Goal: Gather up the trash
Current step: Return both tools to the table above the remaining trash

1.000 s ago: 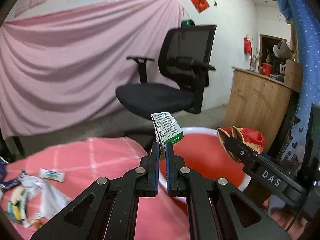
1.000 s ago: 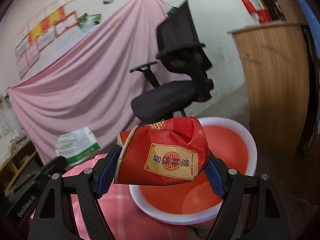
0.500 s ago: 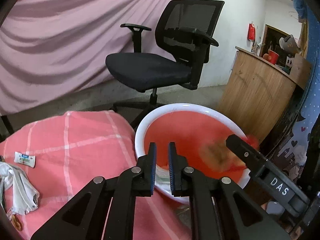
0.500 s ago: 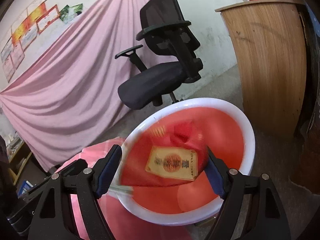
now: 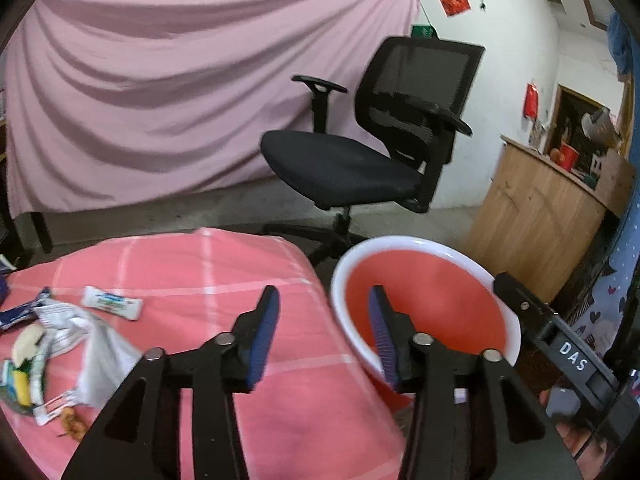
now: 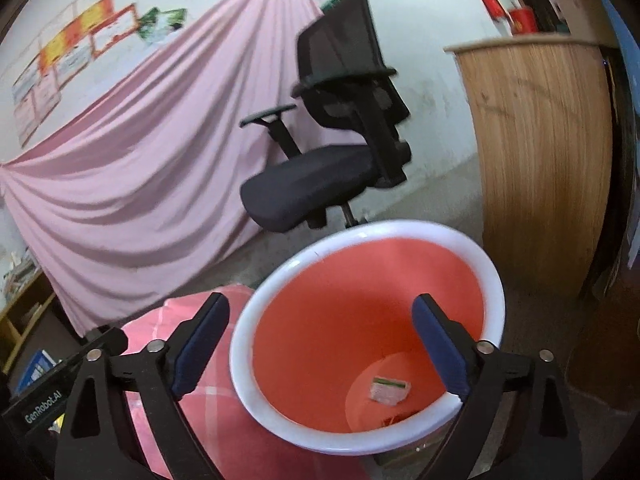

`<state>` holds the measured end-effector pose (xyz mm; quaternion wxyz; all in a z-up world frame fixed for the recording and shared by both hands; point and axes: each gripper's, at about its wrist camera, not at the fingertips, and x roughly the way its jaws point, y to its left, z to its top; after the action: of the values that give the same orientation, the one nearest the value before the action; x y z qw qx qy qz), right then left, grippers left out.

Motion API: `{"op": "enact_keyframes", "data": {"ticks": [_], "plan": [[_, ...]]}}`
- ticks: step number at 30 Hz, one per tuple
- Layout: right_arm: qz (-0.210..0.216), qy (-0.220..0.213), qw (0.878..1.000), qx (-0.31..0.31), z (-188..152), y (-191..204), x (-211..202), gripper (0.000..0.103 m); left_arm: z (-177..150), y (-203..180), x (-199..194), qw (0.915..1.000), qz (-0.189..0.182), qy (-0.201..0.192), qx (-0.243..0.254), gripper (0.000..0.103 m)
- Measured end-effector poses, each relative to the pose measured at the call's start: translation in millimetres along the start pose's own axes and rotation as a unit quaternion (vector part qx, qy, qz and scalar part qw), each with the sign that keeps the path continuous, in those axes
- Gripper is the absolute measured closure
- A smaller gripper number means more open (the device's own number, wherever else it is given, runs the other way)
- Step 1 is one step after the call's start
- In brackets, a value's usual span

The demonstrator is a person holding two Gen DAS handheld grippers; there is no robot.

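Left gripper (image 5: 322, 314): jaws spread wide, nothing between them; it sits over the edge where the pink checked tablecloth (image 5: 208, 272) meets the red bin (image 5: 400, 244). Right gripper (image 6: 320, 324): jaws also wide apart and empty, poised above the bin's white rim. At the bin's bottom lies a small white-and-green packet (image 6: 390, 389), with a red scrap just beside it, partly hidden by the rim. On the cloth, far left in the left wrist view: a heap of crumpled wrappers (image 5: 60, 344) and, near it, a small white sachet (image 5: 112, 303). Behind: a black office chair (image 5: 372, 140), a pink drape (image 5: 160, 100), a wooden counter (image 6: 540, 152).
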<state>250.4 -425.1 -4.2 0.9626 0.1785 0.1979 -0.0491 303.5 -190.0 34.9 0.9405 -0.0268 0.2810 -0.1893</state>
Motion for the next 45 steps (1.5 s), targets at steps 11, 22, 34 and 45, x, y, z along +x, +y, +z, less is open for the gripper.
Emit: {"op": "enact_keyframes", "data": {"ticks": [11, 22, 34, 45], "plan": [[0.061, -0.092, 0.991, -0.074, 6.8, 54.7, -36.7, 0.0, -9.4, 47.5, -69.9, 0.9912, 0.049, -0.117, -0.039, 0.003], [0.143, -0.151, 0.968, -0.142, -7.5, 112.6, -64.2, 0.0, -33.0, 93.1, -134.9, 0.9718, 0.122, -0.198, -0.041, 0.002], [0.183, -0.144, 0.946, -0.225, -37.8, 162.4, -65.2, 0.0, -67.7, 142.9, -164.6, 0.9584, 0.196, -0.207, -0.015, 0.002], [0.181, -0.075, 0.938, -0.287, -59.3, 188.7, -45.2, 0.0, -87.1, 183.0, -147.2, 0.9701, 0.209, -0.117, -0.038, 0.002]]}}
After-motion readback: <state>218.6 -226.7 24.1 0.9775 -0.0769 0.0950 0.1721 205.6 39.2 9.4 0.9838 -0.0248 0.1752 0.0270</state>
